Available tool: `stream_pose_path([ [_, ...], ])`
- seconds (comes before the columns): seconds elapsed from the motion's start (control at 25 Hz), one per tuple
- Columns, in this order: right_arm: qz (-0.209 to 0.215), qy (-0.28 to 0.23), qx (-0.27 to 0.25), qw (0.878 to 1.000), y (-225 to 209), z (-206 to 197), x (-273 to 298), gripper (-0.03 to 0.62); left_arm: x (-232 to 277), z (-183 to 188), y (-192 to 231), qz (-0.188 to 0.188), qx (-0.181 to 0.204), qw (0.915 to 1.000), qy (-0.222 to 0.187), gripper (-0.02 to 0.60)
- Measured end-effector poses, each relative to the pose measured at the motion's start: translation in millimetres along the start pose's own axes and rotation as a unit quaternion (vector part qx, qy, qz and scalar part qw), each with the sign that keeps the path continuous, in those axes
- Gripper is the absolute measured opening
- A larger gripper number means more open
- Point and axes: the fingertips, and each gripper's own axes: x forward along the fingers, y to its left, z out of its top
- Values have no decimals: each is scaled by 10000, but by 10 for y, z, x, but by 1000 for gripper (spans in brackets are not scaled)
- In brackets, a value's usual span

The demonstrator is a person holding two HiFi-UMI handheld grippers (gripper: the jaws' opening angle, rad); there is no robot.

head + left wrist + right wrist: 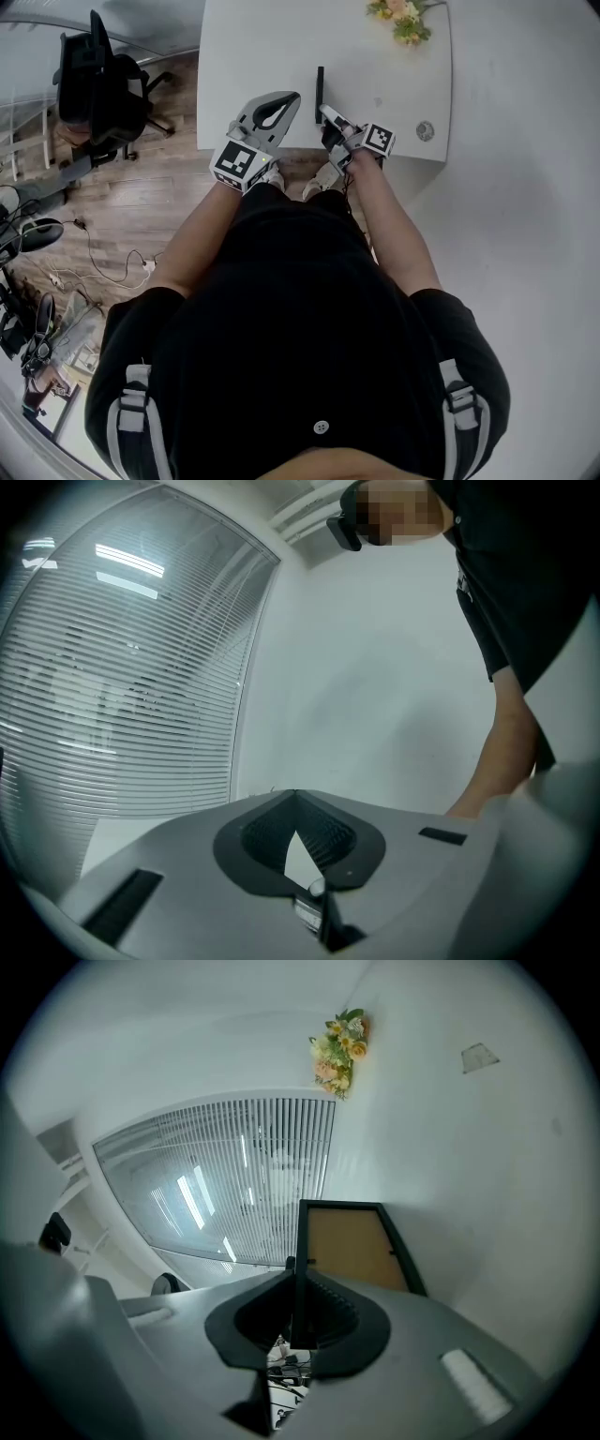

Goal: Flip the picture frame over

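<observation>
A picture frame (320, 91) with a thin black border stands on edge on the white table (253, 47); from above it shows as a narrow dark strip. In the right gripper view its brown backing board (352, 1246) faces the camera. My right gripper (324, 112) is shut on the frame's near edge, which runs up between the jaws (298, 1312). My left gripper (289, 97) hovers just left of the frame over the table's front edge. Its jaws meet at the tips (295, 795) with nothing between them.
A bunch of artificial flowers (401, 19) lies at the table's far side, also visible from the right gripper (339, 1049). A round cable grommet (425, 130) sits near the table's right corner. A black office chair (103, 89) and cables (103, 272) are on the wooden floor to the left.
</observation>
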Motion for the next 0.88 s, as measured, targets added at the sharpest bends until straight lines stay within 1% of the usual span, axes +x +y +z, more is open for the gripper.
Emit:
stream_pose_path([
  [0.12, 3, 41, 13, 10000, -19, -1, -12, 50, 25, 22, 14, 23, 13, 10000, 6, 5],
  [0.28, 5, 64, -80, 9999, -22, 31, -81, 51, 41, 5, -29, -44, -19, 10000, -38, 5],
  [0.4, -47, 92, -201, 9997, -18, 74, -135, 52, 55, -29, -41, -52, -5, 10000, 22, 5],
  [0.52, -148, 136, -373, 9991, -22, 111, -179, 54, 83, 4, -60, -70, -6, 10000, -55, 5],
  [0.6, -242, 143, -455, 9986, -27, 147, -224, 55, 106, -6, -83, -93, 1, 10000, -23, 5],
  [0.76, -266, 91, -510, 9983, -54, 204, -251, 57, 133, 40, -74, -78, 16, 10000, -50, 5],
  [0.88, -282, 64, -548, 9981, -43, 223, -264, 57, 128, -12, -82, -120, 5, 9999, -34, 5],
])
